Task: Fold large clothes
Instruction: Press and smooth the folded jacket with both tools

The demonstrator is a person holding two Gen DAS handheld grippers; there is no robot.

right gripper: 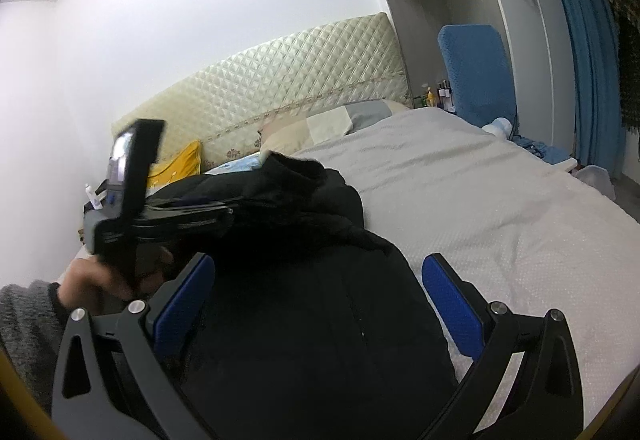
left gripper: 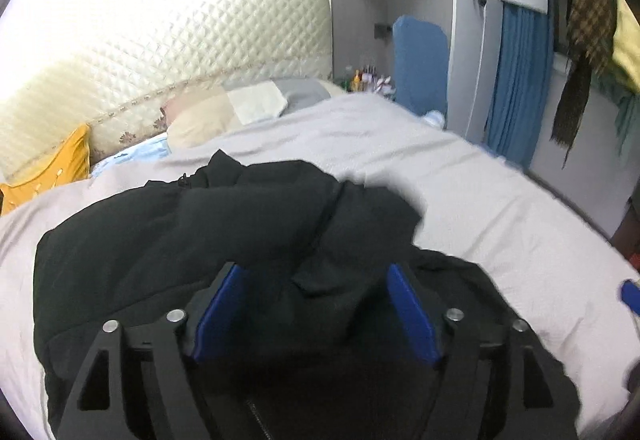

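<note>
A bulky black padded jacket (left gripper: 208, 240) lies heaped on a pale grey bedspread (left gripper: 480, 200), bunched toward the bed's near edge and left side, its hooded end (right gripper: 296, 176) humped up toward the headboard. The left gripper (left gripper: 312, 276) hangs over the garment with its blue-padded jaws spread wide; a ridge of black fabric rises between the pads (left gripper: 218, 304) without being pinched. In the right wrist view, the right gripper (right gripper: 320, 276) stands with its jaws likewise spread apart, one blue pad (right gripper: 184, 300) over the jacket, the other (right gripper: 452, 304) over bare bedspread at the garment's right side; nothing is clamped between them. In that same view a person's hand (right gripper: 88, 280), in a grey knit sleeve (right gripper: 24, 316), grips the handle of the left tool at the jacket's left side. Beyond the garment, pillows (left gripper: 208, 116) and a mustard-yellow cushion (left gripper: 60, 168) rest against a cream quilted headboard (left gripper: 200, 40) at the head of the bed. A blue-covered chair (right gripper: 472, 68), grey wardrobe (left gripper: 468, 40) and blue curtain (left gripper: 516, 80) stand past the bed's far right corner.
</note>
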